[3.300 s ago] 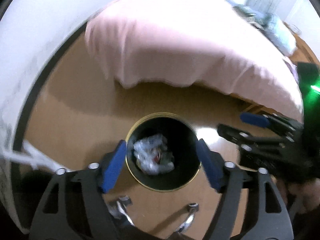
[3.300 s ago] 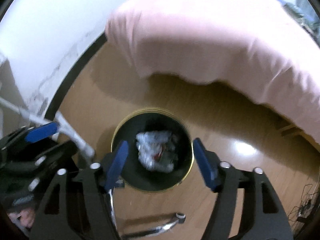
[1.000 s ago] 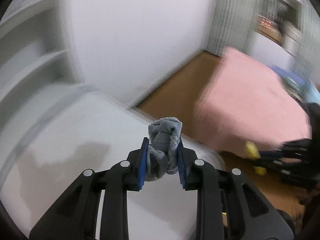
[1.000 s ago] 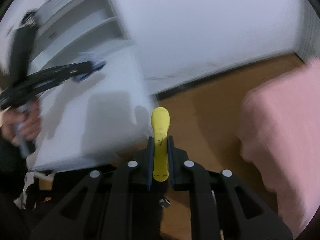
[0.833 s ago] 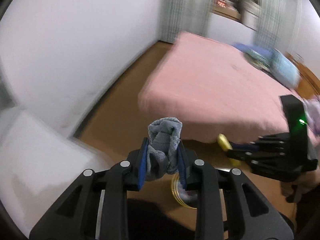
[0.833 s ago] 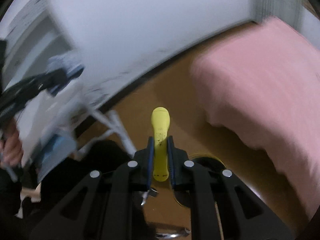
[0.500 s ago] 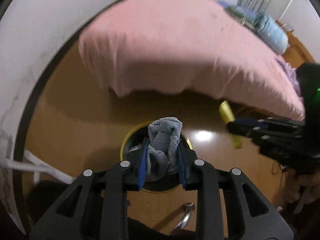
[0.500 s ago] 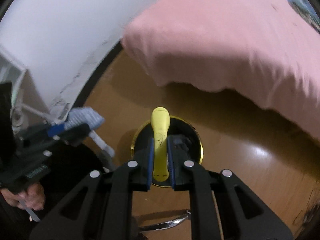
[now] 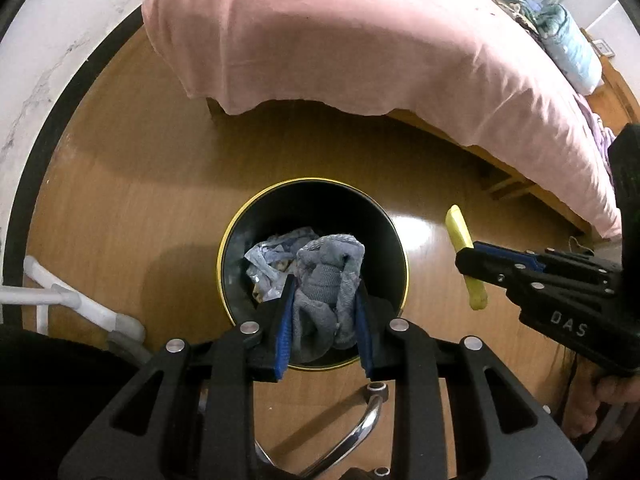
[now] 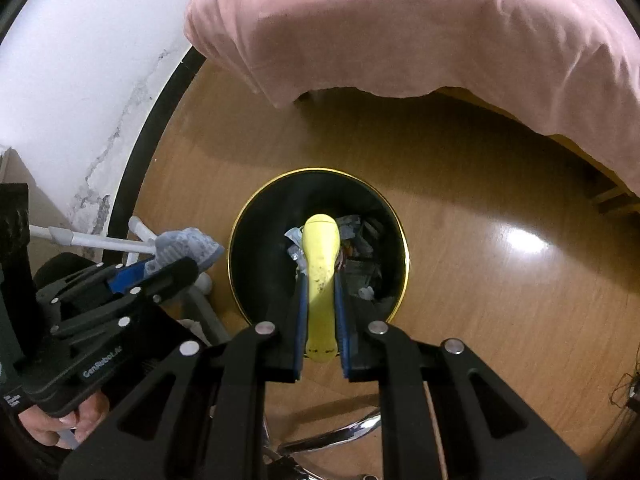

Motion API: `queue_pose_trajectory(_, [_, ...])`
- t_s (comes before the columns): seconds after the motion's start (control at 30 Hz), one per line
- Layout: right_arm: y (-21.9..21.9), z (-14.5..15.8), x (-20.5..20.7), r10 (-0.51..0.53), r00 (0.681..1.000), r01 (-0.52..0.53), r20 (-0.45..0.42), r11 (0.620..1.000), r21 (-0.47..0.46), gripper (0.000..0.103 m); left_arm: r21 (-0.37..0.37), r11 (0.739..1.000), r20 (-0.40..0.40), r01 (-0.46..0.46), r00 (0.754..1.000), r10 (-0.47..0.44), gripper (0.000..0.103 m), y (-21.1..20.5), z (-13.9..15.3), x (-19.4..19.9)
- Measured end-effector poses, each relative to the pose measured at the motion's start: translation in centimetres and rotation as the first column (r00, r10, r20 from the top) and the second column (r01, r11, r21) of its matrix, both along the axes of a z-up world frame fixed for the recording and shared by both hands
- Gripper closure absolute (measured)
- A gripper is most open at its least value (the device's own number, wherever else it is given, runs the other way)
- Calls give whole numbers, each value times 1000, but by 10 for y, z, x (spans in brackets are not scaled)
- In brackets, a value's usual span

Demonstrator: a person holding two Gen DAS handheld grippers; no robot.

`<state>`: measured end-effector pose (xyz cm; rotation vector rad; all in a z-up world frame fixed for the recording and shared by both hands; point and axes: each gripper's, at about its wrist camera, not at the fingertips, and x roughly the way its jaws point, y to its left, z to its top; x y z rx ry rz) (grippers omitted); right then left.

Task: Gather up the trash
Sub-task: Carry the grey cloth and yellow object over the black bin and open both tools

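A round black bin with a gold rim point(image 9: 224, 248) point(image 10: 404, 248) stands on the wooden floor, with crumpled clear wrappers point(image 9: 264, 256) inside. My left gripper point(image 9: 324, 320) hangs over its near side, shut on a bunched grey sock point(image 9: 326, 280). My right gripper point(image 10: 322, 320) is also above the bin, shut on a yellow banana peel point(image 10: 322, 264). In the left wrist view the right gripper point(image 9: 470, 258) and the banana peel point(image 9: 464, 256) sit right of the bin. In the right wrist view the left gripper point(image 10: 160, 262) with the sock point(image 10: 184, 250) sits left of it.
A bed under a pink cover point(image 9: 360, 40) point(image 10: 440, 28) fills the far side. A white wall with a black skirting point(image 10: 132, 160) runs on the left. White tube legs point(image 9: 72, 300) stand by the wall. A chrome chair base point(image 9: 360, 420) lies near me. A hand point(image 10: 60, 424) grips the left tool.
Both grippers swung down from the white desk to above the bin, keeping the sock and the banana peel. In the last half second the bin came nearer and more central.
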<state>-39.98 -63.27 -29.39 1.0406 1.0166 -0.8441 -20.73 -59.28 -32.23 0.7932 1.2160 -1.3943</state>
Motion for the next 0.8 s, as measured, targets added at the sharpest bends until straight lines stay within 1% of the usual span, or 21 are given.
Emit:
queue_pose_trajectory(0.1, [1, -4, 6, 6, 1000, -6, -11, 1000, -1, 89, -18, 1000, -24, -9, 1000, 9, 77, 3, 5, 4])
queue_pose_trajectory(0.23, [4, -7, 16, 34, 999, -34, -21, 999, 4, 89, -34, 999, -32, -21, 999, 20, 77, 9, 11, 10])
queue_pose_trajectory(0.43, [6, -2, 29, 61, 998, -61, -30, 998, -11, 89, -52, 998, -46, -40, 998, 37, 77, 14, 17, 18])
queue_pose_trajectory(0.57, [5, 4, 35, 66, 998, -67, -20, 997, -25, 89, -54, 997, -48, -49, 998, 46, 77, 17, 19, 21])
queue_pose_trajectory(0.6, [5, 5, 35, 66, 998, -67, -23, 997, -28, 88, -54, 997, -49, -51, 998, 48, 77, 18, 20, 22])
queue_pose_trajectory(0.63, [6, 7, 35, 65, 998, -66, -26, 997, -32, 85, -57, 997, -50, -53, 997, 51, 77, 19, 21, 23])
queue_pose_trajectory(0.67, [6, 9, 35, 63, 998, -64, -24, 997, -39, 75, -58, 997, -50, -54, 997, 51, 77, 19, 21, 23])
queue_pose_trajectory(0.7, [6, 10, 34, 60, 998, -61, -22, 997, -45, 59, -58, 997, -50, -54, 997, 51, 77, 20, 22, 23])
queue_pose_trajectory(0.73, [7, 12, 33, 55, 998, -56, -21, 997, -55, 52, -58, 997, -49, -53, 998, 50, 77, 20, 22, 23])
queue_pose_trajectory(0.77, [6, 14, 31, 49, 999, -51, -20, 997, -65, 47, -59, 997, -48, -51, 998, 48, 77, 20, 22, 22])
queue_pose_trajectory(0.8, [6, 15, 30, 46, 999, -48, -20, 997, -66, 47, -59, 997, -46, -49, 998, 46, 77, 20, 22, 22])
